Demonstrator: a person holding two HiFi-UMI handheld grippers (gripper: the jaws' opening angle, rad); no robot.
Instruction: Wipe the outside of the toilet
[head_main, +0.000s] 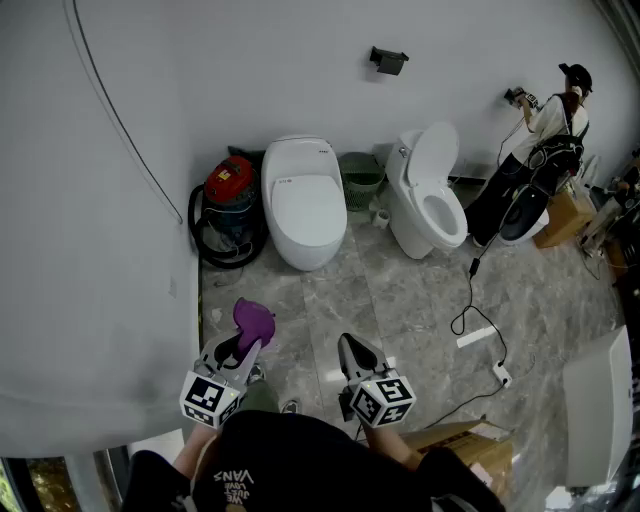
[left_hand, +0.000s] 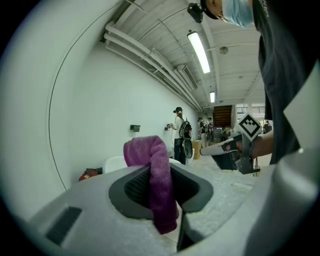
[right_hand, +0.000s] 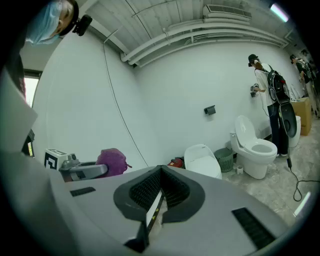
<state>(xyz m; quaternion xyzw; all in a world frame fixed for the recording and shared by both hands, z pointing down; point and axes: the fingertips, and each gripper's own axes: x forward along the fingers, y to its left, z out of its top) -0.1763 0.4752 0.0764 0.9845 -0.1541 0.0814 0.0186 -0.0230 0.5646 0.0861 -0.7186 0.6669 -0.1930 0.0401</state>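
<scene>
white shut toilet (head_main: 303, 205) (left tool (head_main: 243, 346) pinching purple cloth (head_main: 252, 321))

From the left gripper (head_main: 243, 347), clamped on its purple cloth (head_main: 252, 320), and the closed right gripper (head_main: 350, 348), bare floor (head_main: 330, 290) lies open toward 12 o'clock, up to the lid-down toilet (head_main: 303, 205). A red vacuum (head_main: 228, 190) blocks the toilet's 9 o'clock side against the wall (head_main: 100, 250). A green basket (head_main: 360, 178) fills its 3 o'clock side. A cable (head_main: 471, 295) trails across the floor at 2 o'clock.
</scene>
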